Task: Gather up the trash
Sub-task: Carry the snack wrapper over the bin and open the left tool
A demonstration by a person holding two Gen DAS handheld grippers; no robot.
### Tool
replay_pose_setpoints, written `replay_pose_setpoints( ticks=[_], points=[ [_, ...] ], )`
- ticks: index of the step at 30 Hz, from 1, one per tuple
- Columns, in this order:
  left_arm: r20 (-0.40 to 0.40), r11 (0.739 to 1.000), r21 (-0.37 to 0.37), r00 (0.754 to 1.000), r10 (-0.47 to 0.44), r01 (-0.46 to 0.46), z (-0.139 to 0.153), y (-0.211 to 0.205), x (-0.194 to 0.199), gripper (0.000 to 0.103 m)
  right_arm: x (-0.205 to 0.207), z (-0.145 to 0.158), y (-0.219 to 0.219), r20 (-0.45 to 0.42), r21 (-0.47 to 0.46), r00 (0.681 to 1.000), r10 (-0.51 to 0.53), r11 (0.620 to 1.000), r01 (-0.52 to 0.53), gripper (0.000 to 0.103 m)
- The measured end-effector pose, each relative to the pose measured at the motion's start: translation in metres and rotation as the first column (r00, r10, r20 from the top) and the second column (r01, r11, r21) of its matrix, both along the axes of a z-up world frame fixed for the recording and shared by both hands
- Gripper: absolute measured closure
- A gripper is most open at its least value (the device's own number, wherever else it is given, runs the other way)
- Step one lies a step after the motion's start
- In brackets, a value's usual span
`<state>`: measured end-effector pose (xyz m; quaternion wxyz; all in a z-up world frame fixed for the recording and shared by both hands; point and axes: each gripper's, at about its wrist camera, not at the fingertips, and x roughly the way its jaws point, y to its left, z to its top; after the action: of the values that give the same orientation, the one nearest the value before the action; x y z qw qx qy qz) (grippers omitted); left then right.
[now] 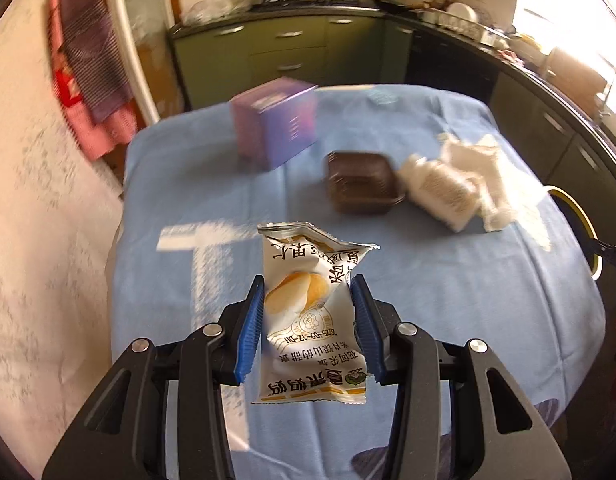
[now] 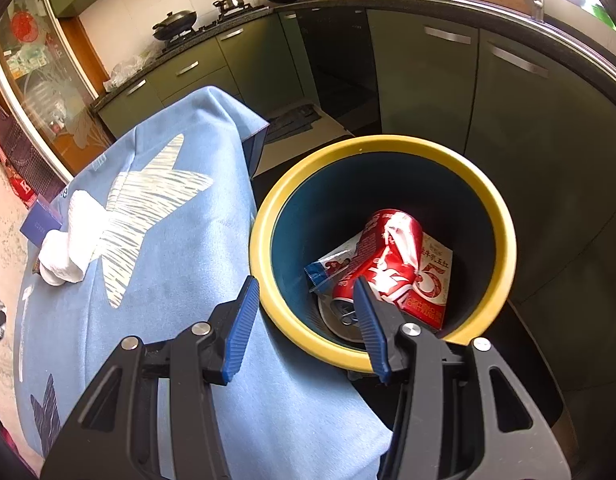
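Note:
In the left wrist view my left gripper (image 1: 308,280) is shut on a white snack wrapper (image 1: 308,312) printed with pale cakes, held clear above the blue tablecloth (image 1: 428,300). Still lying on the cloth are a dark brown plastic tray (image 1: 362,182), a white bottle (image 1: 440,192) on its side and crumpled tissue (image 1: 480,168). In the right wrist view my right gripper (image 2: 304,282) stands open and empty over the near rim of a yellow-rimmed bin (image 2: 388,142). Inside the bin lie a crushed red can (image 2: 388,256), a red carton (image 2: 432,292) and a blue-white wrapper (image 2: 328,268).
A purple box (image 1: 273,128) stands at the far left of the table. The bin sits off the table's right edge, its rim (image 1: 576,208) just showing. Green kitchen cabinets (image 2: 420,80) run behind the bin. White tissue (image 2: 67,248) lies far left on the cloth.

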<state>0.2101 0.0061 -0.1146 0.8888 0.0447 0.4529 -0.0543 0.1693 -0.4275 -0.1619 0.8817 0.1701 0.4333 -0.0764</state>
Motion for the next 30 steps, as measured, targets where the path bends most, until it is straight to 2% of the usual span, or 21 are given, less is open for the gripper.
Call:
replay_pose_setpoints(
  ticks=[5,8,11,13,16,19,22,24,26,27,30],
  points=[
    [0.029,0.986,-0.004,0.986,-0.164,0.164,0.028,-0.055,0.016,0.060,-0.019,0.008,-0.016,0.034,0.007,0.998,-0.047,0.999,0.046,0.056],
    [0.034,0.953,-0.003,0.952,-0.304,0.304,0.043,-0.107,0.026,0.060,-0.032,0.013,-0.029,0.052,0.010,0.995,-0.082,0.997,0.082,0.056],
    [0.021,0.896,-0.001,0.896,-0.444,0.445,0.049,-0.167,0.031,0.060,-0.047,0.016,-0.044,0.070,0.012,0.989,-0.130,0.992,0.129,0.056],
    [0.007,0.840,-0.009,0.841,-0.542,0.542,0.051,-0.215,0.032,0.060,-0.058,0.017,-0.055,0.082,0.019,0.984,-0.160,0.987,0.159,0.056],
    [-0.011,0.770,-0.015,0.770,-0.638,0.638,0.048,-0.278,0.033,0.060,-0.070,0.017,-0.068,0.093,0.034,0.977,-0.191,0.981,0.189,0.056],
    [-0.046,0.707,-0.040,0.705,-0.707,0.706,0.038,-0.339,0.039,0.059,-0.080,0.015,-0.082,0.098,0.050,0.970,-0.222,0.975,0.218,0.056],
    [-0.100,0.660,-0.059,0.653,-0.750,0.749,0.022,-0.393,0.049,0.059,-0.088,0.011,-0.093,0.096,0.065,0.965,-0.246,0.969,0.240,0.056],
    [-0.130,0.640,-0.052,0.630,-0.765,0.767,0.009,-0.425,0.058,0.057,-0.095,0.007,-0.101,0.090,0.075,0.960,-0.264,0.963,0.258,0.056],
    [-0.150,0.635,-0.042,0.623,-0.768,0.772,-0.003,-0.451,0.067,0.052,-0.101,0.003,-0.108,0.086,0.087,0.956,-0.281,0.958,0.273,0.053],
    [-0.156,0.635,-0.039,0.623,-0.767,0.772,-0.007,-0.459,0.072,0.047,-0.103,0.002,-0.110,0.085,0.093,0.954,-0.288,0.955,0.280,0.052],
    [-0.164,0.641,-0.023,0.630,-0.759,0.767,-0.021,-0.477,0.082,0.041,-0.107,-0.004,-0.115,0.076,0.104,0.951,-0.299,0.951,0.291,0.052]
  ],
)
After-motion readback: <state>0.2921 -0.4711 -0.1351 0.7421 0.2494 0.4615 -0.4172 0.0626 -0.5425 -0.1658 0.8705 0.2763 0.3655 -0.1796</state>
